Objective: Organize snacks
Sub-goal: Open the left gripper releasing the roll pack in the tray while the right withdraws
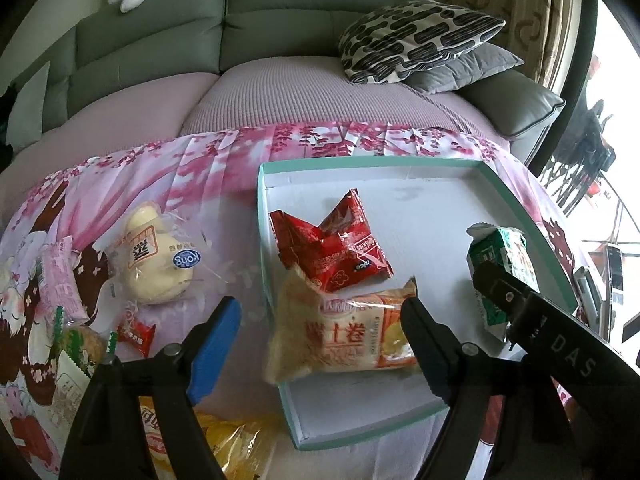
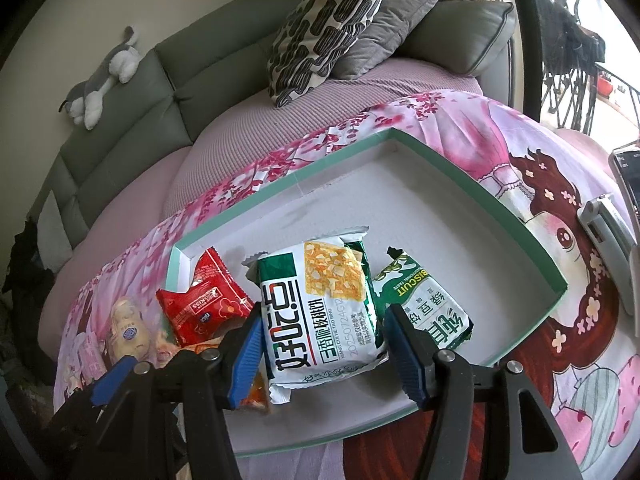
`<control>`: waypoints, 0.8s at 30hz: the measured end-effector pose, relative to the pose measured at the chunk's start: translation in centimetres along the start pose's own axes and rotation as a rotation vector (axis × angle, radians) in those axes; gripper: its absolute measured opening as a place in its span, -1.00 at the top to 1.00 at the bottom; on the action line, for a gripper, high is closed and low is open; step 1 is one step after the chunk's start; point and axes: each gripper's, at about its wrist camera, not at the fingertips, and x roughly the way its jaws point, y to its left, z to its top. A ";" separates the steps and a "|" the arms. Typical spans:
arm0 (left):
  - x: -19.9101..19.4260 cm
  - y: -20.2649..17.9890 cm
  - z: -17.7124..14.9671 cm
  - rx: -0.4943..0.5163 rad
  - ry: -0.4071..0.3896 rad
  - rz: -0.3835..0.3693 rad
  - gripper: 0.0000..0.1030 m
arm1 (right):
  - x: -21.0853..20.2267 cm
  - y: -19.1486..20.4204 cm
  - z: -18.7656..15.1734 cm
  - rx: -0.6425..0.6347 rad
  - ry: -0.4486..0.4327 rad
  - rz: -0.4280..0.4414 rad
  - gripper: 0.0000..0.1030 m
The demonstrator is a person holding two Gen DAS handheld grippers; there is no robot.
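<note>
Hiding part of the orange roll packet, the left gripper stands with jaws open around it, pads apart from the wrapper, over the tray edge. Between the right gripper's jaws lies a white-and-green biscuit packet in the tray; whether they press it I cannot tell.

Snack packets lie in the tray; others left of it.

A home's living room is showing here: a grey sofa with pillows (one spotty) and a stuffed toy cat lying on top.
</note>
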 end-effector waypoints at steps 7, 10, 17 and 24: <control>-0.4 0.4 0.2 -0.011 -0.014 -0.001 -0.63 | -0.2 -0.1 0.1 0.004 -0.013 0.001 -0.40; -0.7 0.5 0.2 -0.012 -0.019 -0.001 -0.64 | -0.3 -0.1 0.1 0.006 -0.016 0.005 -0.40; -1.3 1.0 0.3 -0.021 -0.036 0.001 -0.64 | -0.8 -0.1 0.3 0.005 -0.027 0.000 -0.41; -2.2 3.4 0.6 -0.099 -0.063 0.041 -0.76 | -1.1 0.3 0.5 -0.018 -0.038 -0.024 -0.76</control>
